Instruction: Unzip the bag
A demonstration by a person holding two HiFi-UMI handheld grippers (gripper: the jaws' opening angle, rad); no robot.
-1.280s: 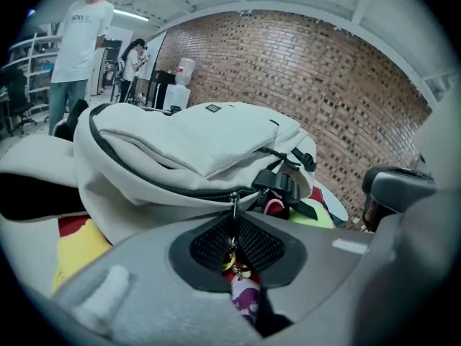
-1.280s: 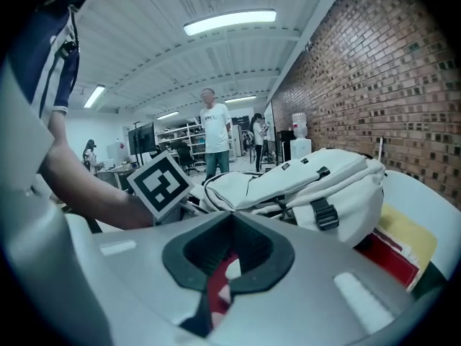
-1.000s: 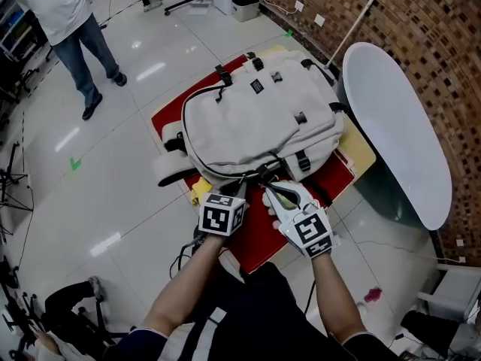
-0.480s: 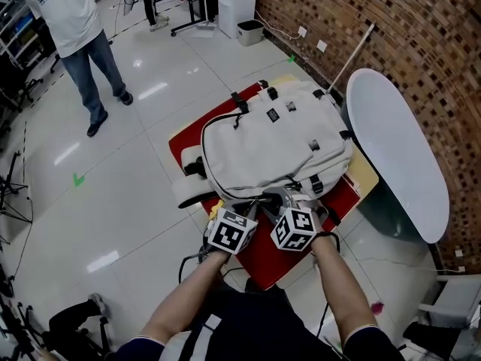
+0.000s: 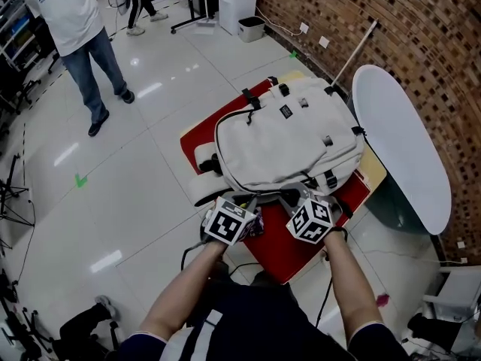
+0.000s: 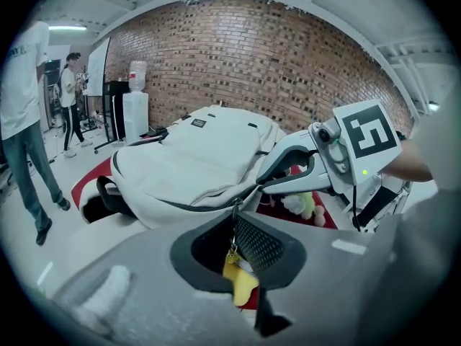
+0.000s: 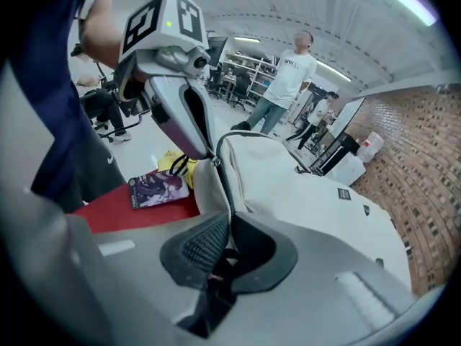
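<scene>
**Fig.** The bag (image 5: pixel 289 138) lies flat on a red mat (image 5: pixel 285 250) over the table (image 5: pixel 373 173), with its near edge toward me.

- **Left tool:** My left tool (image 6: pixel 234 249) is clamped on a metal pull (image 6: pixel 232 225) at that edge. A yellow tag hangs from the pull.
- **Right tool:** My right tool (image 7: pixel 227 249), just beside the left, is closing on a dark cord (image 7: pixel 223 262). The zip (image 7: pixel 227 189) runs into its jaws there, and the pads sit against the cord.
- **Mat:** The bag covers most of it. A bare near corner shows under both tools, and a card (image 7: pixel 160 188) lies on it.
- **Right side:** A white panel (image 5: pixel 398 149) stands just beside the table edge, with the brick wall (image 5: pixel 421 36) behind it, so room is tight.
- **Left and far side:** The floor (image 5: pixel 135 171) is open. A person (image 5: pixel 75 28) stands well apart.
</scene>
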